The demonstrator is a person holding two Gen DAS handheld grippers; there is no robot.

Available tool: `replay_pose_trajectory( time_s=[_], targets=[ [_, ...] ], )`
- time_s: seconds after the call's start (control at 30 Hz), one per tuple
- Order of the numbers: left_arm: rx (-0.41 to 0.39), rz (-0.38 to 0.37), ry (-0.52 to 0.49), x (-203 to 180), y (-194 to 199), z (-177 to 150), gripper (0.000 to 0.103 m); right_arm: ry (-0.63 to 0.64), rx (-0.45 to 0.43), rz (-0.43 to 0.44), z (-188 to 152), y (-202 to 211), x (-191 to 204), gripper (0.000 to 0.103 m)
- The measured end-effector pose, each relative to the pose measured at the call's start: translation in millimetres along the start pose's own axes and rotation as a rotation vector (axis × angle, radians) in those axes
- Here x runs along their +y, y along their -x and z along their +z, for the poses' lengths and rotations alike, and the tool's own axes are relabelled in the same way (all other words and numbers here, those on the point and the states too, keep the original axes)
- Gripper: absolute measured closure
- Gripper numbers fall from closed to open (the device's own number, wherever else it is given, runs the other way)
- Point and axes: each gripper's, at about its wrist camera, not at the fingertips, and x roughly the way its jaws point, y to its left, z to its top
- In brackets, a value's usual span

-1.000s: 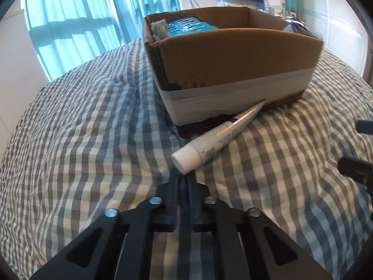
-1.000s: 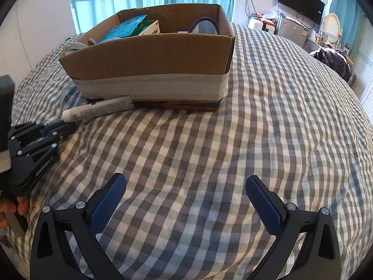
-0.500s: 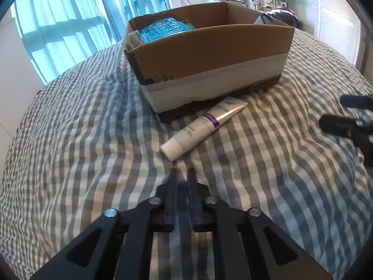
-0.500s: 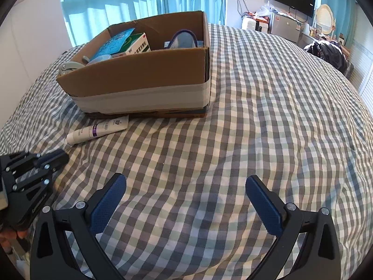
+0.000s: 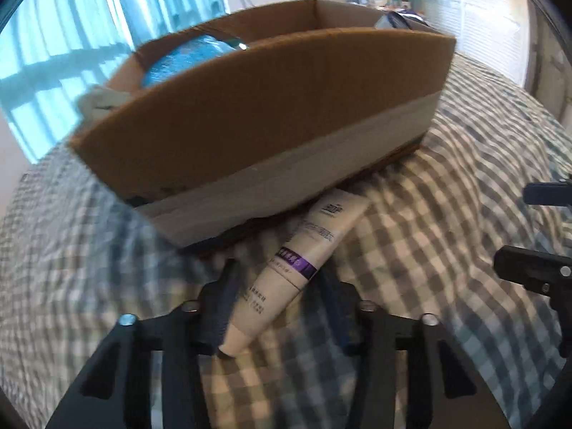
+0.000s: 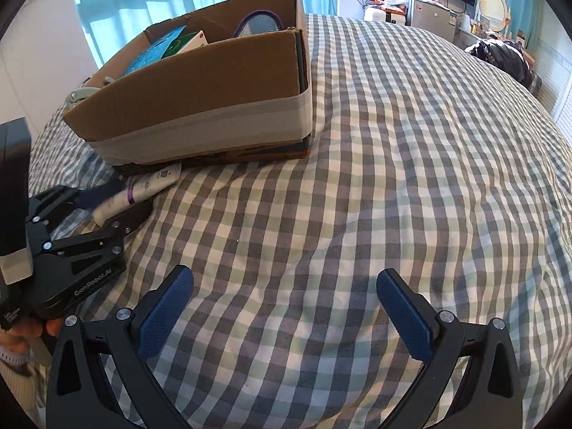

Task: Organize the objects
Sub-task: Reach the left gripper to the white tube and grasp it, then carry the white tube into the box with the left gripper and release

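A white tube with a purple band [image 5: 296,264] lies on the checked bedspread, its flat end against the foot of the cardboard box [image 5: 271,114]. My left gripper [image 5: 279,279] is open, its fingers on either side of the tube, cap end between them. The right wrist view shows the same: the tube [image 6: 143,189] between the left gripper's fingers [image 6: 107,193] beside the box [image 6: 200,96]. My right gripper [image 6: 286,307] is open and empty above the bedspread, well to the right of the box.
The box holds a blue packet [image 6: 157,48], a white carton [image 6: 191,39], a ribbed grey-purple item [image 6: 257,23] and a grey object at its left end [image 6: 80,93]. The checked bedspread [image 6: 411,164] spreads to the right. Furniture and a black bag [image 6: 500,53] stand beyond the bed.
My left gripper has opened and moved forward around the tube; it was shut and short of the cap. The right gripper stayed open and shifted slightly.
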Motion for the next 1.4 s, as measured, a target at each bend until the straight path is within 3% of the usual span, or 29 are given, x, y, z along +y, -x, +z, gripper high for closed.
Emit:
replay_pose_trajectory(
  time_s=[0.13,0.23,0.37,0.57,0.7,0.97,1.17,1.4],
  targets=[
    [-0.005,-0.037,-0.007,-2,8,-3,0.079,0.005,0.000,0.001,0,0,2,0.000],
    [0.013,-0.061,0.033,-5,20,-5,0.085,0.024,-0.004,0.003,-1,5,4,0.000],
    [0.025,-0.117,0.077,-10,39,-9,0.085,0.032,-0.021,0.006,-1,20,5,0.000],
    [0.028,-0.109,0.182,-7,88,-14,0.085,0.031,-0.061,0.045,11,57,8,0.000],
    [-0.023,-0.085,0.219,-8,124,-6,0.085,0.025,-0.110,0.068,27,90,11,0.000],
    [-0.147,-0.018,0.274,3,182,45,0.085,0.056,-0.209,0.060,64,153,6,0.000],
    [-0.214,-0.014,0.331,12,184,79,0.085,0.068,-0.276,0.058,96,173,0,0.000],
    [-0.207,0.006,0.314,22,145,122,0.085,0.084,-0.319,0.048,147,149,-1,0.000]
  ],
)
